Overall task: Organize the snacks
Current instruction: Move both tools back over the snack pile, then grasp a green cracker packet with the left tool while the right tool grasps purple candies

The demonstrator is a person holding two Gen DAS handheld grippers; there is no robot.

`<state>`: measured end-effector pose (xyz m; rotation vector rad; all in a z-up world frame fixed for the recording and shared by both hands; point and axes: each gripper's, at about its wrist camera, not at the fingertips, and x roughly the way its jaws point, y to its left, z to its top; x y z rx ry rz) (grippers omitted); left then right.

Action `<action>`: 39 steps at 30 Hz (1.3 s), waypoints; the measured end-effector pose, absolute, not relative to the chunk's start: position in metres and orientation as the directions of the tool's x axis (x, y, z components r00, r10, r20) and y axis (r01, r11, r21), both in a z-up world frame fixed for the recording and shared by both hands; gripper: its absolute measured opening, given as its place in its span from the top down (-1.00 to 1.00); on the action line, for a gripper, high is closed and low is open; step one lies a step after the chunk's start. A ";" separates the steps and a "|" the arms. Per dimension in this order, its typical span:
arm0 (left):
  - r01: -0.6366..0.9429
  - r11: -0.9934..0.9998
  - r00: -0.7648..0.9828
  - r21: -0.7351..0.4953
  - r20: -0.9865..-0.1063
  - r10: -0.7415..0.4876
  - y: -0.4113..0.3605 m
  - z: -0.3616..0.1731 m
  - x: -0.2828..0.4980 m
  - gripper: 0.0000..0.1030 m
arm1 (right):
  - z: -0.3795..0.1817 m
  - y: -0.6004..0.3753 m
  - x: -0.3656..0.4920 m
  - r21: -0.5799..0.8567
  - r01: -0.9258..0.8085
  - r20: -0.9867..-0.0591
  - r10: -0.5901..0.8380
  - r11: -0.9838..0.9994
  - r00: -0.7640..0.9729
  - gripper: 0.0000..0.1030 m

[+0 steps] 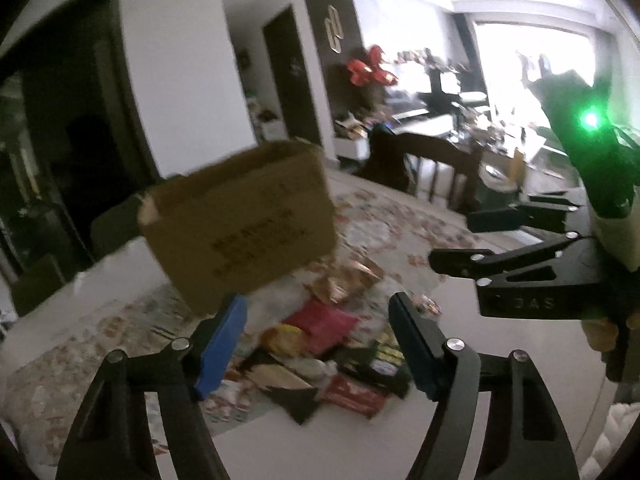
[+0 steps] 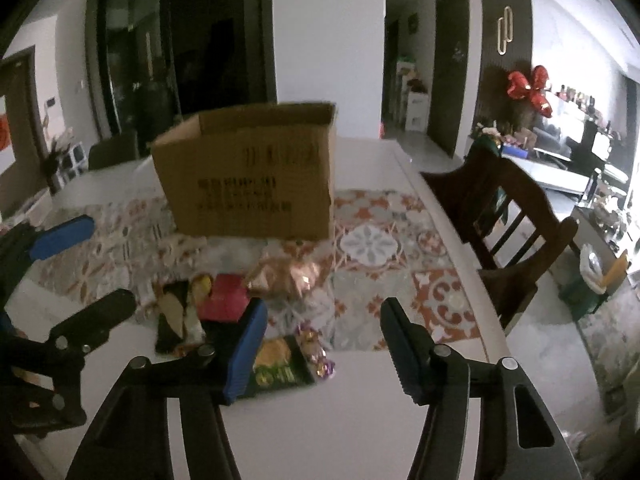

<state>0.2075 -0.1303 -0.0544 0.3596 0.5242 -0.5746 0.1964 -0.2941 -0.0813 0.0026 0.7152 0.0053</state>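
Observation:
An open brown cardboard box stands on the patterned runner at the table's middle. In front of it lies a heap of snacks: a pink packet, a gold foil packet, a dark green packet and small wrapped candies. My right gripper hovers open above the heap's right side with nothing between its pads. My left gripper is open too, over the pink packet and a red bar, gripping nothing. Each gripper shows in the other's view: right gripper, left gripper.
The white table ends in an edge on the right, where a dark wooden chair stands close. Another dark chair sits behind the box on the left. The room beyond holds cluttered furniture.

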 end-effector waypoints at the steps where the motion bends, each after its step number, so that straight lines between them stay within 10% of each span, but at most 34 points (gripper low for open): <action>1: 0.616 0.770 0.694 0.169 -0.579 -0.428 -0.134 -0.060 0.209 -0.40 | -0.085 -0.294 0.197 0.004 -0.010 -0.663 0.010 1.000 0.749 -0.16; 39: 0.823 0.567 0.337 -0.031 -0.776 -0.533 -0.182 -0.133 0.247 -0.01 | -0.162 -0.299 0.238 0.094 -0.150 -0.768 0.168 0.984 0.618 0.51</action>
